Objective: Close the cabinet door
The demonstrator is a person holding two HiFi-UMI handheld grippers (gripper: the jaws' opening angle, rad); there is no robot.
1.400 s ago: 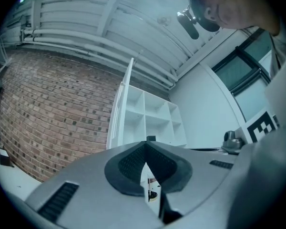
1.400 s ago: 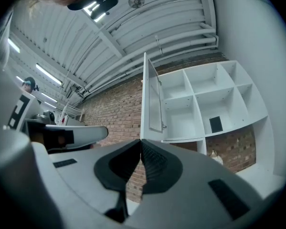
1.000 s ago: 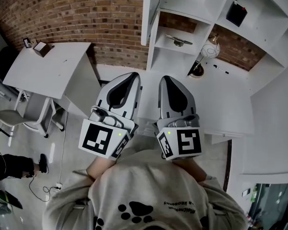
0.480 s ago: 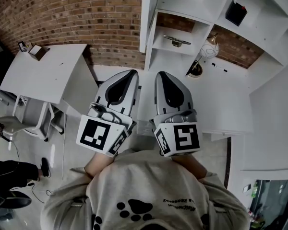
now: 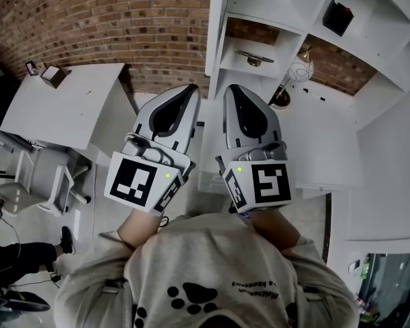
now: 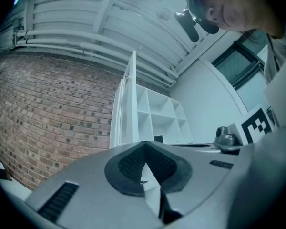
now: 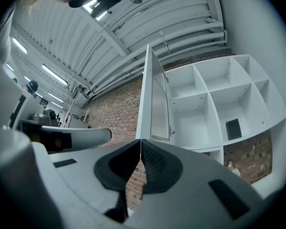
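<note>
The white cabinet door (image 5: 215, 26) stands open, edge-on to me, at the left side of the white shelving against the brick wall. Both grippers are held side by side in front of it and touch nothing. My left gripper (image 5: 190, 91) points at the door's lower edge, its jaws together and empty. Just to its right, my right gripper (image 5: 231, 91) is likewise shut and empty. In the left gripper view the door (image 6: 128, 104) rises above my left gripper (image 6: 144, 144). In the right gripper view the door (image 7: 155, 104), with its ribbed panel, stands above my right gripper (image 7: 140, 142).
A white desk (image 5: 61, 104) with a small box (image 5: 52, 74) and a chair (image 5: 48, 176) stand at the left. The shelves hold a black box (image 5: 336, 18), a metal dish (image 5: 253, 58) and a round ornament (image 5: 299, 70). A white counter (image 5: 321, 149) lies at the right.
Both grippers have moved together a little forward and up toward the open door. Their jaws have stayed shut.
</note>
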